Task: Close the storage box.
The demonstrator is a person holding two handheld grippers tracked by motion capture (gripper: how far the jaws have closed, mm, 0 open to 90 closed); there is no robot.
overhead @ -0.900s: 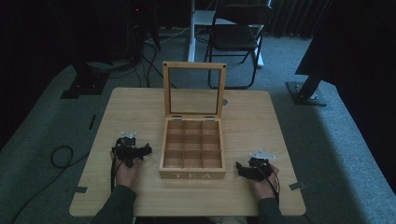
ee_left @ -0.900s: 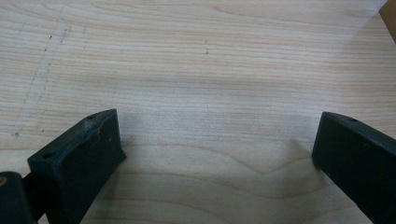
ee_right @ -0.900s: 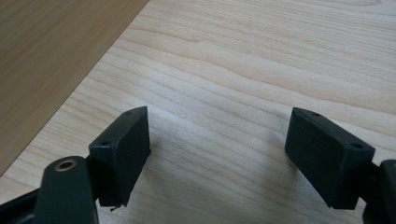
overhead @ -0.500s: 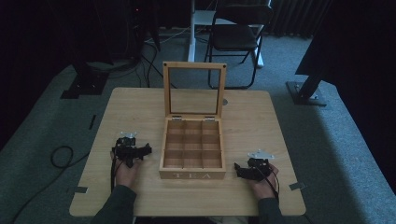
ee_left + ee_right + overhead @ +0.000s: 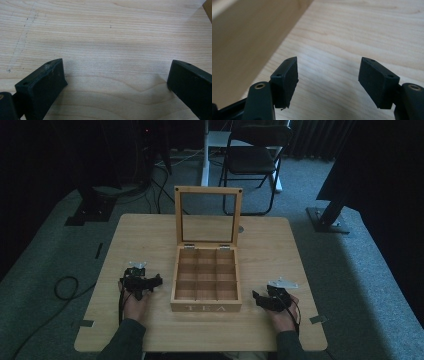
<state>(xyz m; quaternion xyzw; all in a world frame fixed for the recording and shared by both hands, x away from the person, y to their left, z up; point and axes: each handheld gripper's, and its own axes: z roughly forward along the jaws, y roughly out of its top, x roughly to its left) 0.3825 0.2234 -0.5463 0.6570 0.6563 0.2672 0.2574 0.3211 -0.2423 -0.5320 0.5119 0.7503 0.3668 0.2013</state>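
Two grippers, left gripper (image 5: 152,282) and right gripper (image 5: 256,298), are rested wide open and empty beside the open wooden tea box (image 5: 205,279); a reach toward it is judged next.

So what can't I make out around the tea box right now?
- Tea box: in the high view the compartment floors are too dim and small to tell whether anything lies in them.
- Right gripper view: only one wooden wall of the box, blurred and cut off by the frame edge.
- Left gripper view: only a box corner, cut off.
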